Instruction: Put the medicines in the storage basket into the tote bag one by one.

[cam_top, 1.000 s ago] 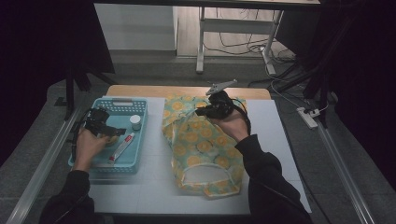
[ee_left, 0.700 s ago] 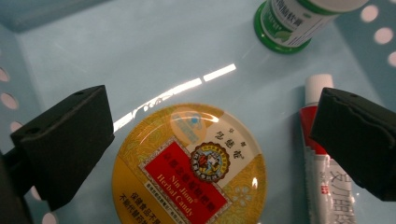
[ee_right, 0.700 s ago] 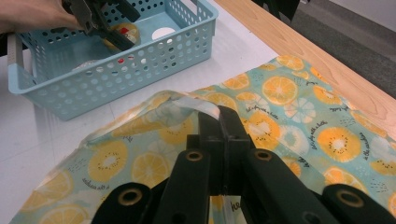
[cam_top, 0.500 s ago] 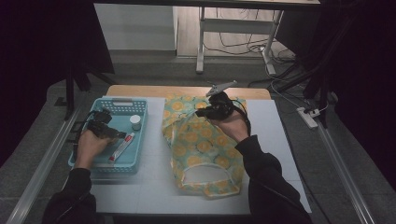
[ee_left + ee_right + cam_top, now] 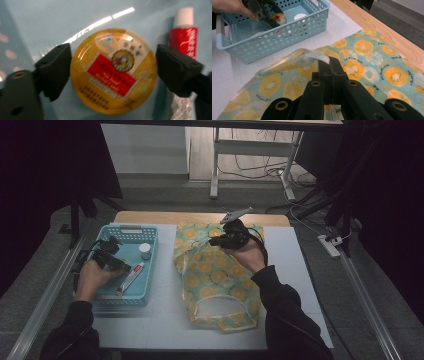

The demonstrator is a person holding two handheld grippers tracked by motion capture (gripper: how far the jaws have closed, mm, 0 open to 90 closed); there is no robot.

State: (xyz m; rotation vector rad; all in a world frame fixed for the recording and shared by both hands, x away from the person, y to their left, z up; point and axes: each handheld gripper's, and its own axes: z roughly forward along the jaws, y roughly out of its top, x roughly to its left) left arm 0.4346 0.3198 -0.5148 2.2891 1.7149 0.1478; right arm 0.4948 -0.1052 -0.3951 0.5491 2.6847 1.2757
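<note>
A round yellow tin (image 5: pixel 113 72) with a red label lies on the floor of the light blue basket (image 5: pixel 150 270). My left gripper (image 5: pixel 113 72) reaches down into the basket (image 5: pixel 274 37) and straddles the tin (image 5: pixel 278 18). Its jaws have just been closing, and both pads now meet the tin's sides. In the high view the left gripper (image 5: pixel 116 262) sits at the basket's left side. My right gripper (image 5: pixel 329 63) is shut on a raised fold of the teal fruit-print fabric bag (image 5: pixel 367 65). The bag (image 5: pixel 215 280) lies flat mid-table, with the right gripper (image 5: pixel 217 241) at its far end.
A red-and-white tube (image 5: pixel 183 35) lies next to the tin, seen in the high view as the tube (image 5: pixel 131 276). A small white-capped jar (image 5: pixel 145 251) stands at the basket's far side. A white mat (image 5: pixel 165 320) covers the wooden table (image 5: pixel 150 217).
The left hand has edged slightly deeper into the basket. The right hand and the bag look the same.
</note>
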